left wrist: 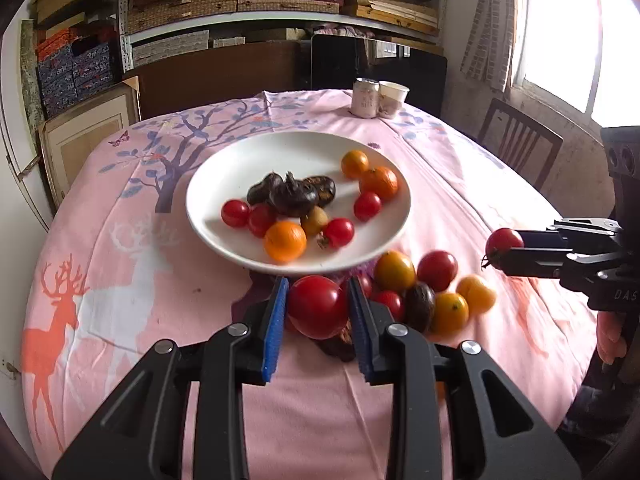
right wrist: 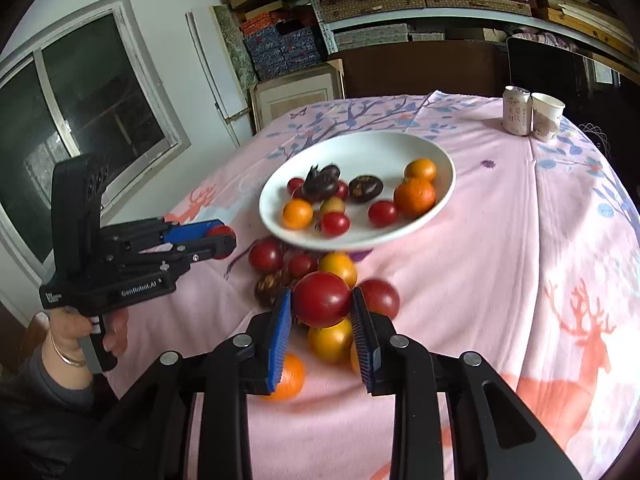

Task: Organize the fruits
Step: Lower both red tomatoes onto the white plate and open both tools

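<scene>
Left gripper (left wrist: 318, 306) clamped on red tomato (left wrist: 318, 307); right gripper (right wrist: 322, 300) clamped on second red tomato (right wrist: 322, 299). White plate (left wrist: 224, 184) with fruit at 12 o'clock; loose fruit pile (left wrist: 436, 292) at 2 o'clock of left gripper.

Both claws clamped tight — left claw (left wrist: 318, 306) and right claw (right wrist: 322, 300) angled downward

Plate (left wrist: 208, 216) mid-table holding fruit, loose fruit pile (left wrist: 436, 292) just before it, can (left wrist: 365, 98) beside cup (left wrist: 393, 99) behind.

Glossy white plate (left wrist: 224, 216) on matt printed cloth (left wrist: 120, 280).
</scene>
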`<state>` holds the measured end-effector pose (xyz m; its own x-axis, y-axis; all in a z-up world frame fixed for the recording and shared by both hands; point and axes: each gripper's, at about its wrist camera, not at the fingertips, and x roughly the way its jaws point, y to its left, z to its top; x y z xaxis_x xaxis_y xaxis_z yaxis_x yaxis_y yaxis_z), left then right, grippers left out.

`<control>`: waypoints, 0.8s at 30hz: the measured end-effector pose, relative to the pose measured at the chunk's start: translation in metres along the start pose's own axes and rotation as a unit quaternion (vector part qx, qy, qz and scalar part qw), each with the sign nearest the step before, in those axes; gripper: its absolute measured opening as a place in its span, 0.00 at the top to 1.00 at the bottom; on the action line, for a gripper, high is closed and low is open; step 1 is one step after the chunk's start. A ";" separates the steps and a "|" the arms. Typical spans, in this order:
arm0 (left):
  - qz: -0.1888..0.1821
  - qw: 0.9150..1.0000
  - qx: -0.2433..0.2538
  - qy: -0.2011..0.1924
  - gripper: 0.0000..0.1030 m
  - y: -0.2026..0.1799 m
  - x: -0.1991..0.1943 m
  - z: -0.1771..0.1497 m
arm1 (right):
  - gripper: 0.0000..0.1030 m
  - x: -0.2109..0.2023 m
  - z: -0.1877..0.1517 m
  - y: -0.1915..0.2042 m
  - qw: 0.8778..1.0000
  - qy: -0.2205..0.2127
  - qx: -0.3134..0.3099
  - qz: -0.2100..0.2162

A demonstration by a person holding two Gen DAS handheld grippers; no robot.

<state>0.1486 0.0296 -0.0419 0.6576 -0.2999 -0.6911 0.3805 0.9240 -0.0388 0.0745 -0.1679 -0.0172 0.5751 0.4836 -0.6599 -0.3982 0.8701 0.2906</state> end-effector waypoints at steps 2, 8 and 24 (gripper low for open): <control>0.004 1.000 -0.007 -0.004 0.72 0.006 0.011 0.018 | 0.71 0.010 0.023 -0.007 1.000 -0.006 0.006 -0.001; 0.025 0.999 -0.026 0.003 0.71 0.025 0.057 0.064 | 0.71 0.066 0.085 -0.030 0.999 0.000 0.044 -0.023; 0.031 0.997 -0.064 -0.006 0.15 0.039 0.039 0.036 | 0.49 0.046 0.046 -0.012 0.999 -0.007 -0.008 -0.047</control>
<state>0.2124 0.0454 -0.0448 0.6850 -0.2439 -0.6865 0.2531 0.9633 -0.0897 0.1388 -0.1520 -0.0197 0.6207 0.4004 -0.6741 -0.3530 0.9104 0.2157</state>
